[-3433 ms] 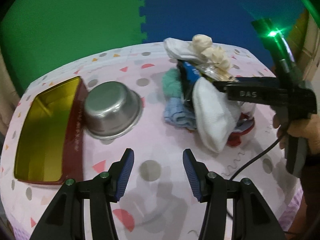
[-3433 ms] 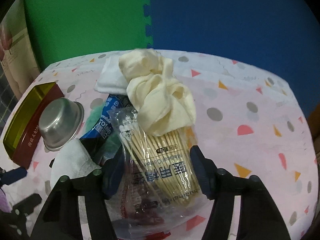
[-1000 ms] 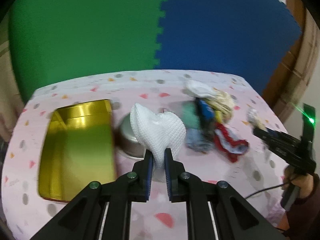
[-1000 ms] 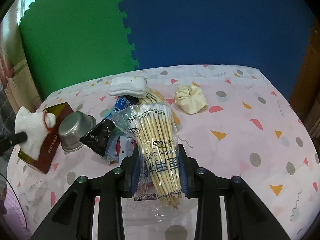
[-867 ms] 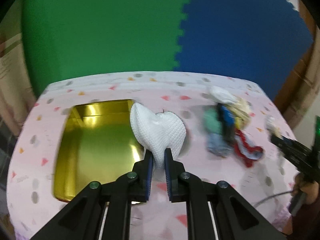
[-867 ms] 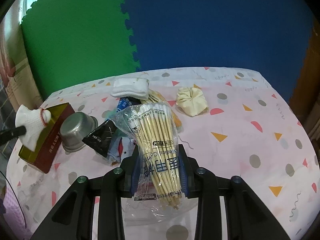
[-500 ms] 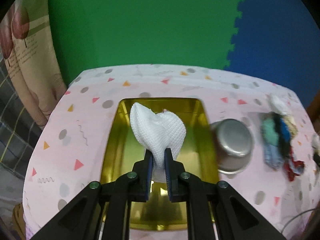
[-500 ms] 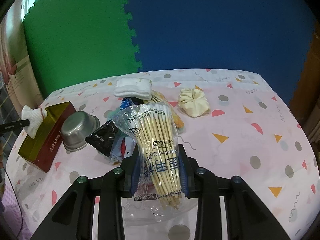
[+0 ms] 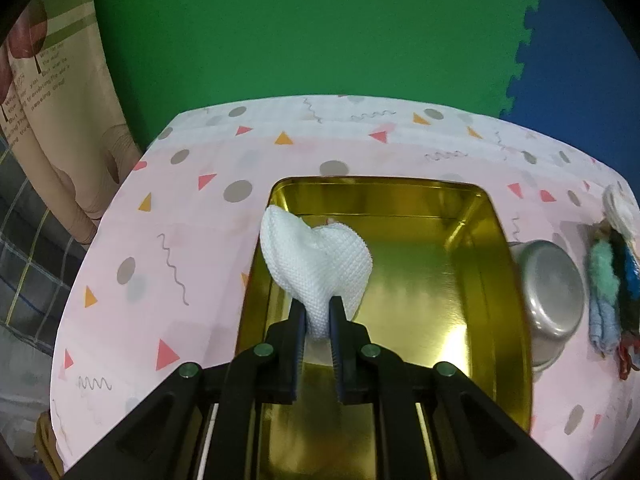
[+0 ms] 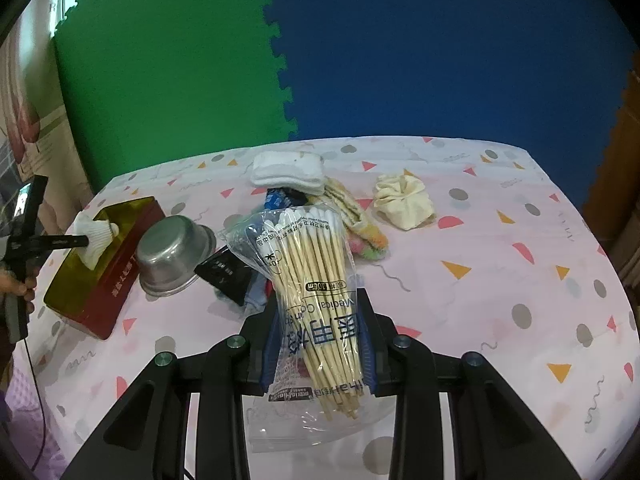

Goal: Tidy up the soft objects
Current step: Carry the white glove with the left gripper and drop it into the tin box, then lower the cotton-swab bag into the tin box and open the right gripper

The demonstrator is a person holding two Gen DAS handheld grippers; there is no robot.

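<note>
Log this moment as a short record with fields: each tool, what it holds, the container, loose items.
left tool: shut on white sock, above gold tin
right tool: shut on cotton swab bag, held above the table
gold tin: nothing visible inside
beside tin: upturned steel bowl
loose on tablecloth: cream cloth bundle, folded white towel

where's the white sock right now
The white sock is pinched in the left tongs, hanging over the gold tin, left of the steel bowl.

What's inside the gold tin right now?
The gold tin shows only bare shiny floor. The white knit sock, pinched in the left gripper, hangs above it, hiding part of the near floor.
</note>
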